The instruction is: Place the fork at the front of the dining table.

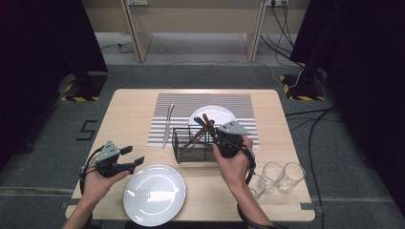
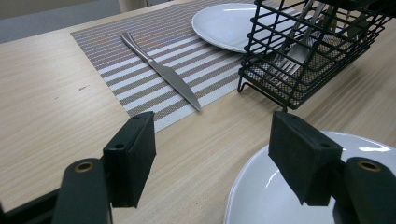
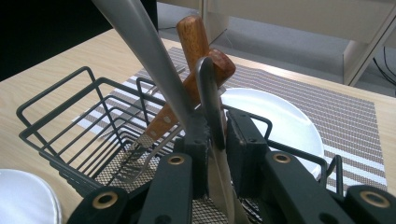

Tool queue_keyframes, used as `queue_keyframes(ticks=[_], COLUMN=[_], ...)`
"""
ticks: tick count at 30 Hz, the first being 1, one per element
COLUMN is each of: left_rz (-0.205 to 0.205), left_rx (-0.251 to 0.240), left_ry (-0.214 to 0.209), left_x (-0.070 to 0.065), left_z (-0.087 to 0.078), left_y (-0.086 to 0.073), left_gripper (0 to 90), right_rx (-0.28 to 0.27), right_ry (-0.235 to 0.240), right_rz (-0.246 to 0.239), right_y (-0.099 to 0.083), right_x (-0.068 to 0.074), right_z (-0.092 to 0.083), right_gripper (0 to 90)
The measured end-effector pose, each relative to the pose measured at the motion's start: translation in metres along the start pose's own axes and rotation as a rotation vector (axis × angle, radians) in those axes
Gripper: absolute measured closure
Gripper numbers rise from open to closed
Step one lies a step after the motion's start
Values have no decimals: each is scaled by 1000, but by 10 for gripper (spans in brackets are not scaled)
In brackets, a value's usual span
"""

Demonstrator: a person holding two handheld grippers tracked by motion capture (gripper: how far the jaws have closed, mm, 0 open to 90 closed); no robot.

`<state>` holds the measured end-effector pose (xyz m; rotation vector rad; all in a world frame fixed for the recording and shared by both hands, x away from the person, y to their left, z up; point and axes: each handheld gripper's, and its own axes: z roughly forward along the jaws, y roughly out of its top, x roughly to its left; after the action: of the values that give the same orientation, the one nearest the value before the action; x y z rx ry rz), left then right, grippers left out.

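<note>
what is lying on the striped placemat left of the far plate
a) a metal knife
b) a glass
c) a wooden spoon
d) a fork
a: a metal knife lies flat on the striped placemat, off to the side of the far white plate and outside the black wire basket.

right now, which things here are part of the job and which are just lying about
In play: right gripper, shut on a metal utensil; wire caddy; knife; placemat; far plate.
Probably idle: left gripper, near plate, glasses.
</note>
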<state>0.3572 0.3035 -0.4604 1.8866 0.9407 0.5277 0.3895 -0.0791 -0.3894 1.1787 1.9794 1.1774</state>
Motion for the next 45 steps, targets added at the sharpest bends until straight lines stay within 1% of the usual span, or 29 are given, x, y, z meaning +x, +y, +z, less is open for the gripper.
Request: queue_keyframes(ticks=[2,12,16,17,19,23,24,31,33,35,38,42,44,45], left_rz=[-1,4,4,5,5,5,5,7,7,6,6,4,4,5], left_rx=[0,5,6,5,5,5,6,7,5,4,3,4,5,5], left_ry=[0,-3,-4,-4,-3,-3,-3,-4,-4,-3,0,1,0,0], left_x=[0,0,-1,-1,-1,0,0,-1,-1,0,1,1,1,1], left_z=[0,1,1,1,1,1,1,2,1,1,1,1,1,1], left_y=[0,-1,-1,-1,-1,-1,-1,0,0,0,-1,-1,-1,-1], left_gripper=[316,317,317,317,317,318,318,320,320,320,320,320,320,320], right_rx=[0,15,14,10,2,-3,-11,-17,-25,-37,-31,-37,-45,-52], right_ry=[-9,-18,-24,-33,-36,-43,-54,-81,-91,-101,-100,-99,-91,-81], right_rz=[-10,-12,-24,-35,-38,-37,-35,-37,-37,-32,-19,-5,6,23], right_y=[0,-5,-6,-7,-7,-7,-7,-7,-7,-6,-6,-7,-6,-5], right_x=[0,0,1,2,2,1,1,0,-1,-3,-7,-10,-12,-14], right_z=[1,7,8,8,7,5,4,3,3,0,0,-1,-2,-3], right_gripper=[789,779,791,800,812,822,828,841,859,870,872,873,874,874])
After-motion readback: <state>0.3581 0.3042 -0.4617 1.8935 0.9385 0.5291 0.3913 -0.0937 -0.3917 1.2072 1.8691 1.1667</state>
